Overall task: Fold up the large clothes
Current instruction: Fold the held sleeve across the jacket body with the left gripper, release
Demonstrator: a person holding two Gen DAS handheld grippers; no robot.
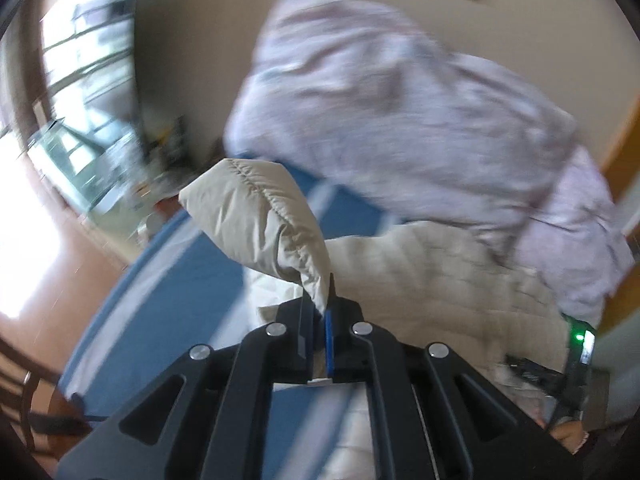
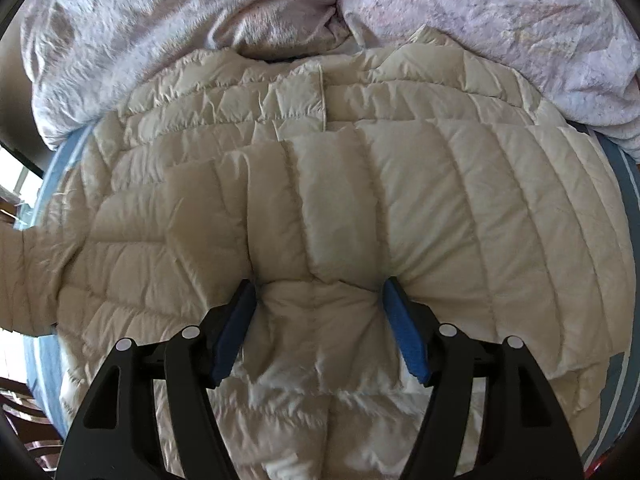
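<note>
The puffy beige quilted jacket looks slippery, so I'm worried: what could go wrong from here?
1. The left gripper pinches only the thin edge of the beige quilted jacket's sleeve, which could slide out.
2. The right gripper stands open around a fold, so the jacket body may drag toward the lilac blanket.

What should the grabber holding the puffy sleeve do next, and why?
Probably carry the sleeve across onto the beige puffer jacket. The left gripper is shut on the sleeve's end and holds it above the bed, while the jacket's body lies spread flat, so folding the sleeve inward looks like the next step.
</note>
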